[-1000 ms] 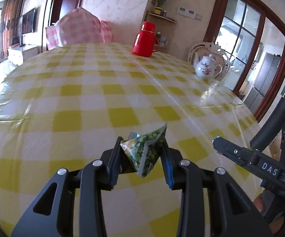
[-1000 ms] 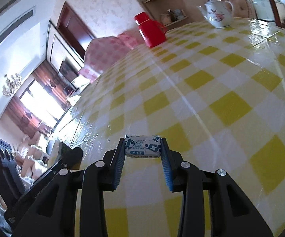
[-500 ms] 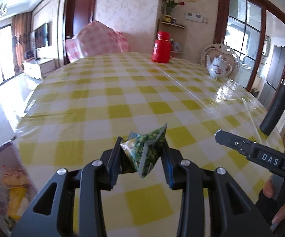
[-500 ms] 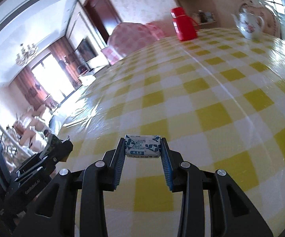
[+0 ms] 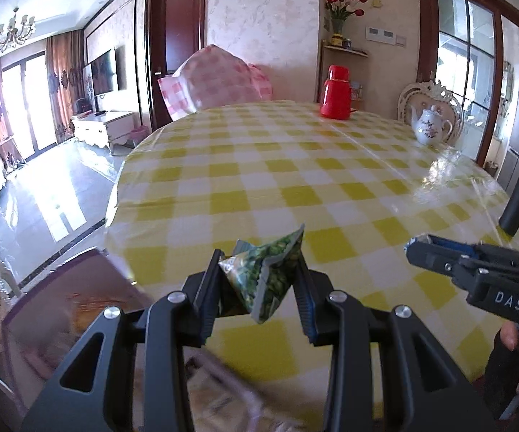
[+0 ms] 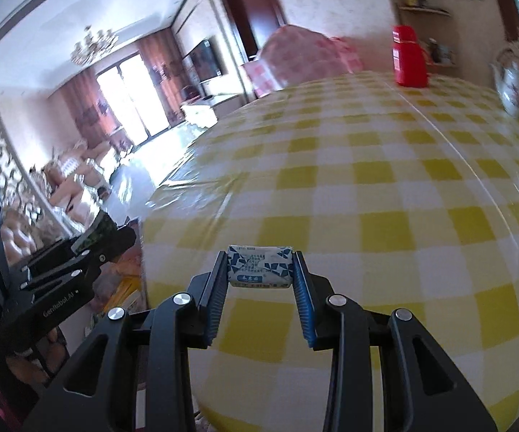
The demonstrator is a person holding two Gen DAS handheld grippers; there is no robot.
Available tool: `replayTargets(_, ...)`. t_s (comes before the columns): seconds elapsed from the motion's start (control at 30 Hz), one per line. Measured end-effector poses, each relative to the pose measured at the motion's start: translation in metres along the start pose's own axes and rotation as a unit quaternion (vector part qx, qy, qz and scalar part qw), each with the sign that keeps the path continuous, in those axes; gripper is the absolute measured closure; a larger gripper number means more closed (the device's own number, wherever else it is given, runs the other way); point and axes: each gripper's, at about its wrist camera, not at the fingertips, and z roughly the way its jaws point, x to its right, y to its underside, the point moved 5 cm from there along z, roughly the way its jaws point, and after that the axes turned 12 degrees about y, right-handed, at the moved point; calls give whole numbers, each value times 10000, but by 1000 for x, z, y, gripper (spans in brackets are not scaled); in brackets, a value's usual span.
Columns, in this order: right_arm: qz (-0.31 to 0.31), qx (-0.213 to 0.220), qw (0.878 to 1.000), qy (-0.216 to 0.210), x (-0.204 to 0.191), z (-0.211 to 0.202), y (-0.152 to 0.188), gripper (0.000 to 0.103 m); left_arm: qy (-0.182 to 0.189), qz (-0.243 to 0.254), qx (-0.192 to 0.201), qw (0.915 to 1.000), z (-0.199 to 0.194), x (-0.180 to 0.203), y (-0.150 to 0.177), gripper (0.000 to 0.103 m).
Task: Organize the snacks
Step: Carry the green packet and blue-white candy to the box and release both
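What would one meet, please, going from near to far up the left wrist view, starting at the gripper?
left gripper → green snack packet → yellow checked table → red thermos → flower vase

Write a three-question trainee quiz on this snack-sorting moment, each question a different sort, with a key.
1. True or false: the left gripper is shut on a green snack packet.
2. Multiple choice: the right gripper grips A) a red flask, B) a white and blue wrapped snack, C) nothing.
3. Fill in: the white teapot stands on the ____-and-white checked tablecloth.

Key: 1 true; 2 B; 3 yellow.
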Motion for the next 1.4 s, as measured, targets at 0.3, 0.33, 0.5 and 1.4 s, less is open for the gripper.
replayTargets(0.3, -1054, 24, 9939, -318, -97, -1, 2, 68, -672, -88, -201, 9975, -45, -74, 17, 65)
replayTargets(0.33, -1166, 19, 9925, -360, -108, 0, 2, 68, -736, -131, -180, 9970, -48, -79, 19, 65)
replayTargets(0.5, -1705, -48, 9841, -495, -157, 7, 8, 68, -979, -299, -202, 9945, -53, -102, 29, 65)
replayTargets(1.4, -2804, -436, 9561, -726, -254, 39, 51, 16, -2074, -1088, -87, 9722, -79, -184, 46, 1)
